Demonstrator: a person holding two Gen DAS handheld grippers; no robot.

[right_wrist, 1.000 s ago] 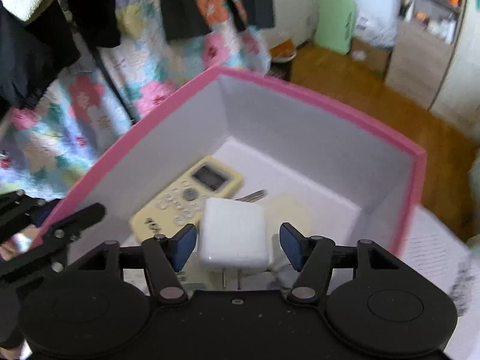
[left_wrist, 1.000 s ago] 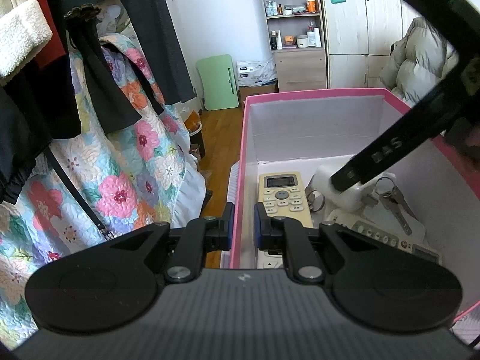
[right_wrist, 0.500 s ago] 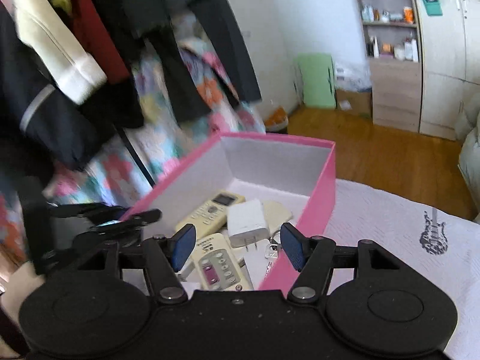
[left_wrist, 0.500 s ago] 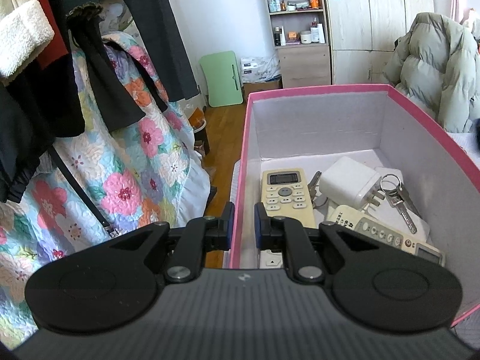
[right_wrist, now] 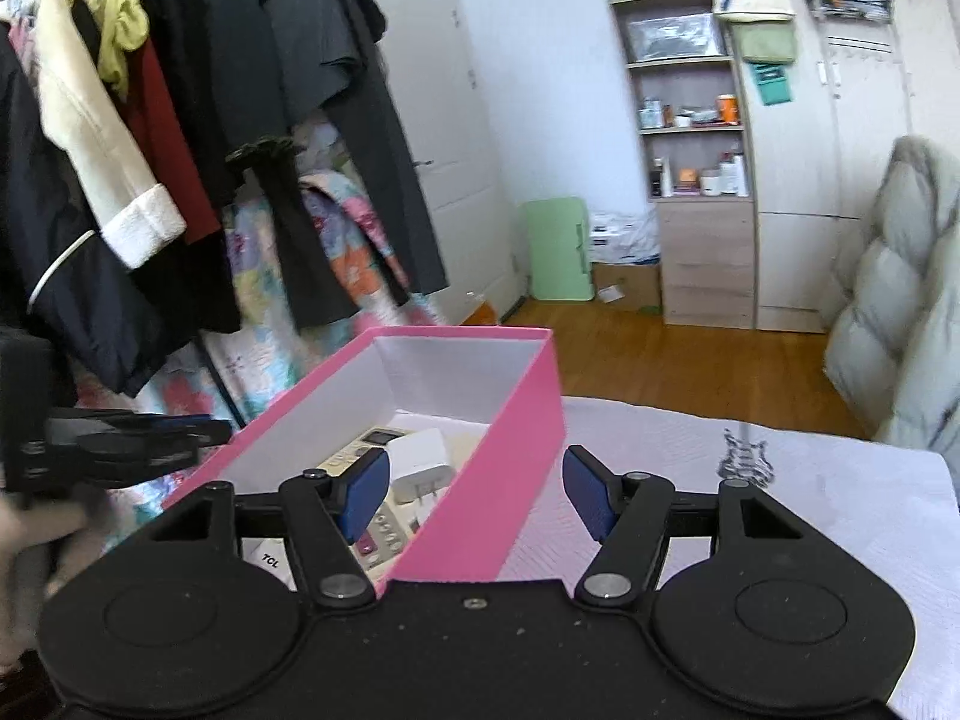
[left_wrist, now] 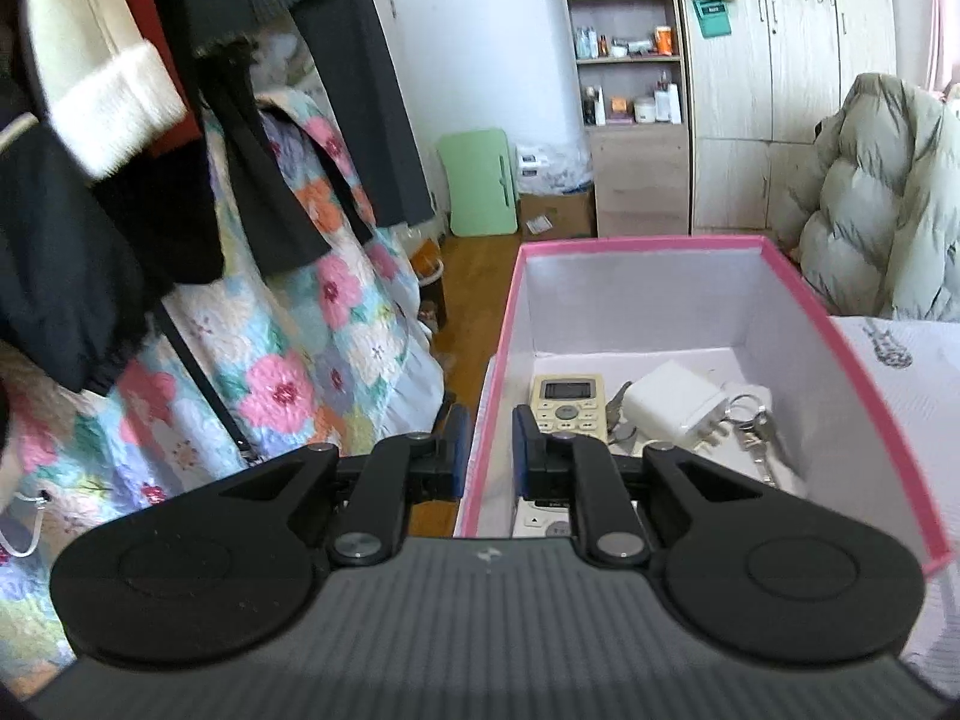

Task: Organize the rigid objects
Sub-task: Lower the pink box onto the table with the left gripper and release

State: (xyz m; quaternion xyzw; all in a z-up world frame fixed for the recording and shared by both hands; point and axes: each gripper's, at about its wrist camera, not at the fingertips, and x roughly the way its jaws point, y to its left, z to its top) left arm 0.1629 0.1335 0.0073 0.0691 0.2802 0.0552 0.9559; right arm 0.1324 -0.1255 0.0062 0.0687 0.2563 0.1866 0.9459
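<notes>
A pink box (left_wrist: 840,336) with white inner walls stands on the bed. In it lie a cream remote (left_wrist: 567,405), a white charger (left_wrist: 672,405), a bunch of keys (left_wrist: 756,426) and a second remote (right_wrist: 384,534), partly hidden. My left gripper (left_wrist: 489,450) is at the box's left wall. Its jaws are a narrow gap apart and opening, with the wall's rim showing between them untouched. The right wrist view shows it (right_wrist: 216,429) just left of the box. My right gripper (right_wrist: 474,492) hangs behind the box's near corner, jaws wide and opening, holding nothing.
Coats on a rail (right_wrist: 180,120) and a floral quilt (left_wrist: 270,372) hang close on the left. The white bed cover (right_wrist: 780,510) spreads right of the box. A puffy jacket (left_wrist: 888,210), a shelf unit (right_wrist: 696,180) and wooden floor (right_wrist: 690,360) lie beyond.
The right gripper left the white charger in the box and drew back out, up and away. The left gripper pulled back and rose, so the box now sits lower and farther in its view.
</notes>
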